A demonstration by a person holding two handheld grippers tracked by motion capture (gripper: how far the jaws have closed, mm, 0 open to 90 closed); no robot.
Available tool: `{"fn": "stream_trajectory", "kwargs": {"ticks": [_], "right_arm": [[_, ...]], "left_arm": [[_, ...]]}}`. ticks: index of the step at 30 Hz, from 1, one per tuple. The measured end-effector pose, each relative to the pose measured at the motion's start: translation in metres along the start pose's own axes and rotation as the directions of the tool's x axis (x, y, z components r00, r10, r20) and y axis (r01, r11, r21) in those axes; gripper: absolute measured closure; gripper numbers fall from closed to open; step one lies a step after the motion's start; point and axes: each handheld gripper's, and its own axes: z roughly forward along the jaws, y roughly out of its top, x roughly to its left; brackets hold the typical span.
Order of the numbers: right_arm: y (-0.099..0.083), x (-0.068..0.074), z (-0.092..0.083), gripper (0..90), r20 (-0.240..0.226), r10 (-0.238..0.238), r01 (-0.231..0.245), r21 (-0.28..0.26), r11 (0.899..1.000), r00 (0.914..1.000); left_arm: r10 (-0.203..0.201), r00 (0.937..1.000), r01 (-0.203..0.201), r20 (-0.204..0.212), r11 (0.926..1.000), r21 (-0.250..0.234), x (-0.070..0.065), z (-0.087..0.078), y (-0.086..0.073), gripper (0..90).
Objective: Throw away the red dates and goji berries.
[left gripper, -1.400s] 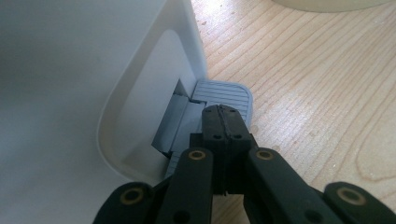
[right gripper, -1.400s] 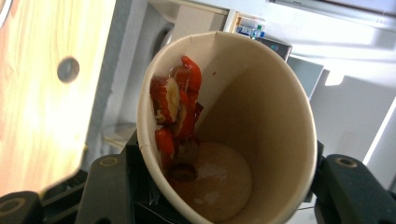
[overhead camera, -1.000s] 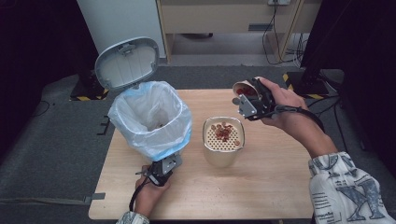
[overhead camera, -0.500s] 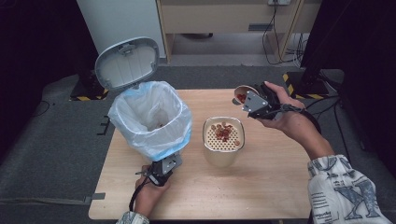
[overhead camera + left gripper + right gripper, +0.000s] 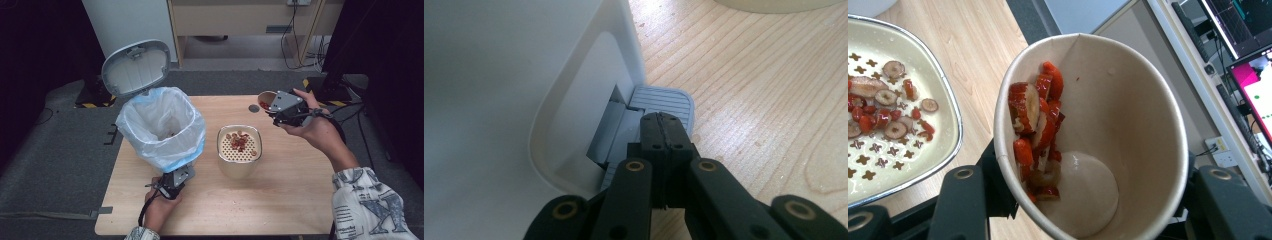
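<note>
A pale wooden table point(image 5: 280, 200) with visible grain stands on dark grey carpet, with a light wood cabinet and trailing black cables against the far wall and yellow-and-black hazard tape on the floor at both far corners.

At the near left, the left gripper point(image 5: 172, 182) sits low at the base of a white pedal bin lined with a blue-edged clear plastic bag point(image 5: 162, 127). Its jaws are pressed tightly together, tips resting on the ribbed grey foot pedal point(image 5: 664, 102), and the bin's grey lid point(image 5: 136, 67) stands open.

In the middle of the table is a cream-coloured square strainer bowl with a perforated insert point(image 5: 239, 150), holding a small heap of red and brown dried fruit slices.

At the far right, raised above the table edge, the right gripper point(image 5: 285, 107) pinches a tan paper cup point(image 5: 1098, 135) by its sides. The cup is tipped towards the strainer, and red jujube slices point(image 5: 1040, 120) cling along its lower wall. A small dark round disc point(image 5: 254, 108) lies on the table just beside it.
</note>
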Motion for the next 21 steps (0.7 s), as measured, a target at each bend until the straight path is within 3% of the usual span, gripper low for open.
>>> {"fn": "stream_trajectory", "kwargs": {"ticks": [21], "right_arm": [[-0.014,-0.004,0.0,41.9,-0.042,0.09,-0.09,-0.003,0.996,0.995]], "left_arm": [[0.004,1.0,-0.004,0.002,1.0,0.002,0.001,0.0,0.0,89.2]]}}
